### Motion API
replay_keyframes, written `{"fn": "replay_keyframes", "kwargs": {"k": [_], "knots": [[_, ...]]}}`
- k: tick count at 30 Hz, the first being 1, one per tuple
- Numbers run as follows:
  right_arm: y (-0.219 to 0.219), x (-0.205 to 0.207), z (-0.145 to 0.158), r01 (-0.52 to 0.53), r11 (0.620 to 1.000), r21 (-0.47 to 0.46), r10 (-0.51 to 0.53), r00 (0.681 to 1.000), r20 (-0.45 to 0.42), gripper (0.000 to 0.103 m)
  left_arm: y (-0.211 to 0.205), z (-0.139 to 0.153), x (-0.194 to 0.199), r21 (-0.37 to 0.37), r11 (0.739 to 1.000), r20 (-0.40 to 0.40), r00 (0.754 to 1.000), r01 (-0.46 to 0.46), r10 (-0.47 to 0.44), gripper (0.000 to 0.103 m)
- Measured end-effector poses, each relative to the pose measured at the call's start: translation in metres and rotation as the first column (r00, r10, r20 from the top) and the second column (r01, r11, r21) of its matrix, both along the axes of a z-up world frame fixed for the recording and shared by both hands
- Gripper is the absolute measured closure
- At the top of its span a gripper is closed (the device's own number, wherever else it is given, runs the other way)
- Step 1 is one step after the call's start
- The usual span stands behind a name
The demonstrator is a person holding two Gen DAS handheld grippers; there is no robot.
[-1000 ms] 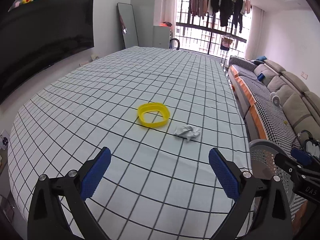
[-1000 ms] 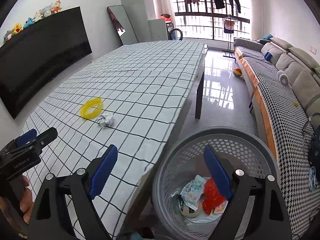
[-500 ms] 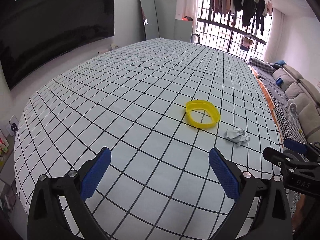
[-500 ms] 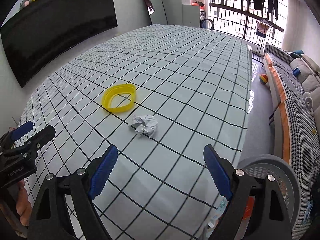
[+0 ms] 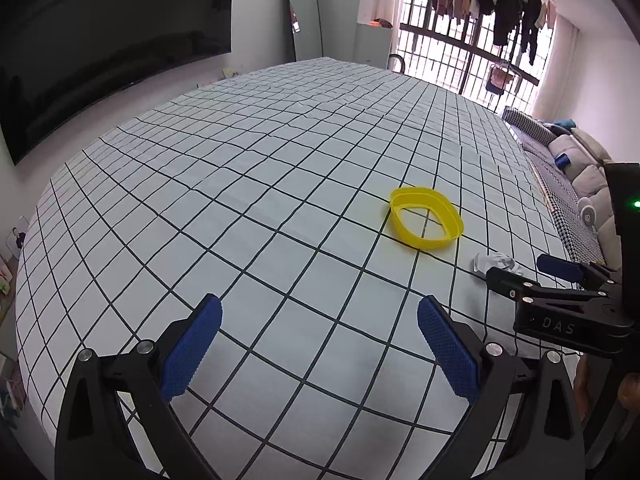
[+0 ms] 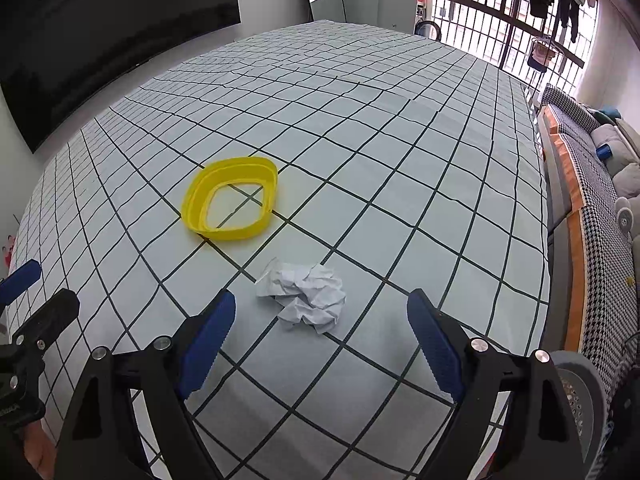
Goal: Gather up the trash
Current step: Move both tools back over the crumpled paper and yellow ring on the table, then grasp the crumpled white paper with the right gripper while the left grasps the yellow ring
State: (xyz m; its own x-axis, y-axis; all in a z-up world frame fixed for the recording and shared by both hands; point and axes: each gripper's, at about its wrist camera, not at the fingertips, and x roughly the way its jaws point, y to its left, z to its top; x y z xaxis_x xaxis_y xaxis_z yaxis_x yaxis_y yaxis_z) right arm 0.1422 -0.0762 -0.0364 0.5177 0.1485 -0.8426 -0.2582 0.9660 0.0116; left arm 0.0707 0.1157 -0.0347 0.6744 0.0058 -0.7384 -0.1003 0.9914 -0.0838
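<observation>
1. Your right gripper point(image 6: 318, 338) hangs over the checked tablecloth point(image 6: 400, 208) with its jaws spread wide and nothing between them; the crumpled paper ball point(image 6: 304, 298) lies just ahead of the blue pads point(image 6: 206, 340), a little left of the centre line. Close without centring and one pad could nudge the ball away instead of trapping it.

2. The paper looks light and loosely crushed. Pinch only an outer flap, such as the one sticking out at its 10 o'clock, and it may unfold or slip free on the way to the bin.

3. Come down too steeply and the pads could catch the cloth. Folds already show across the far half, so a snagged grip might drag the fabric and shift everything on it.

4. The yellow ring point(image 6: 230, 204) sits near the ball, at its 11 o'clock. A forward overshoot could knock it further up the table and out of easy reach.

5. Your left gripper point(image 5: 318, 346) is also released and empty, over bare cloth. In its view the right tool crosses at 3 o'clock, its tip partly covering the paper point(image 5: 498, 261). Sending both tools at the same piece risks a collision.

6. The grey perforated bin point(image 6: 576, 392) shows only as a rim at 4 o'clock, off the table's edge. A release short of it would likely drop the paper to the floor.
</observation>
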Motion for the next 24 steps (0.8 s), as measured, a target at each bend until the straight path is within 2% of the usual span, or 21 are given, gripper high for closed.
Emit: {"fn": "replay_keyframes", "kwargs": {"k": [13, 17, 19, 21, 24], "knots": [[0.015, 0.010, -0.010, -0.024, 0.998, -0.062, 0.025, 1.000, 0.016, 0.020, 0.006, -0.001, 0.005, -0.011, 1.000, -0.011, 1.000, -0.011, 0.011, 0.007], [0.019, 0.009, -0.015, -0.046, 0.996, -0.082, 0.047, 0.999, 0.006, 0.034, 0.005, 0.000, 0.006, -0.011, 1.000, -0.012, 1.000, -0.009, 0.009, 0.007], [0.019, 0.007, -0.014, -0.048, 0.996, -0.071, 0.049, 0.999, 0.010, 0.037, 0.004, 0.000, 0.006, -0.014, 1.000, -0.011, 1.000, -0.007, 0.007, 0.007], [0.017, 0.007, -0.014, -0.055, 0.997, -0.051, 0.055, 0.998, 0.004, 0.050, 0.002, 0.001, 0.005, -0.013, 1.000, -0.010, 1.000, -0.005, 0.005, 0.007], [0.017, 0.006, -0.013, -0.063, 0.997, -0.037, 0.063, 0.998, 0.000, 0.061, -0.001, 0.002, 0.006, -0.010, 1.000, -0.011, 1.000, 0.001, -0.001, 0.007]]}}
